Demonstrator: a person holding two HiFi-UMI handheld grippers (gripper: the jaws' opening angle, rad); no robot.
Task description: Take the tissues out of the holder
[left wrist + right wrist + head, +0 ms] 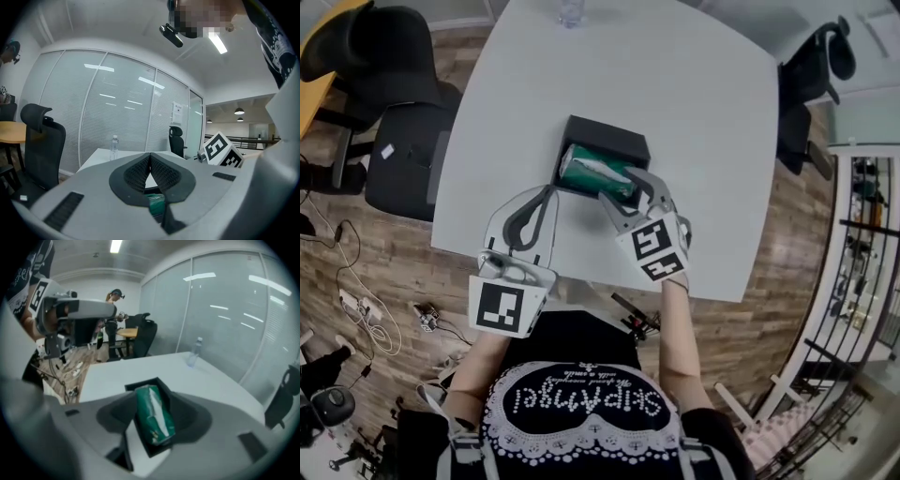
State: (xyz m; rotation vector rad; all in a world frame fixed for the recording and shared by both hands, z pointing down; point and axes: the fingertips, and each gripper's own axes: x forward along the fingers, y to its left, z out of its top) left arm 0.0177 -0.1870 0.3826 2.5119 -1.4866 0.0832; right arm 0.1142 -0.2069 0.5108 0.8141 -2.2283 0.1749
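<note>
1. Tissue pack (598, 172): green, lying slanted in the open top of the black holder (605, 141), at the side nearer the person.
2. Right gripper (630, 190): jaws spread, one either side of the pack's near end, pads not pressing on it. Same in the right gripper view: pack (154, 416) between the parted jaws, a gap showing on the left.
3. Left gripper (547, 191): jaws closed tip to tip, nothing between them, resting on the table just left of the holder.
4. Writing: pack print too small to read. White lettering on the person's black shirt upside down, not reliably legible. Sheet on the glass (177, 112) unreadable.
5. Surface: white table (675, 112), clear water bottle (571, 11) at the far edge.
6. Room: wood floor (356, 272), black office chairs (394, 94), cables on the floor (356, 309), glass partition walls (117, 108).
</note>
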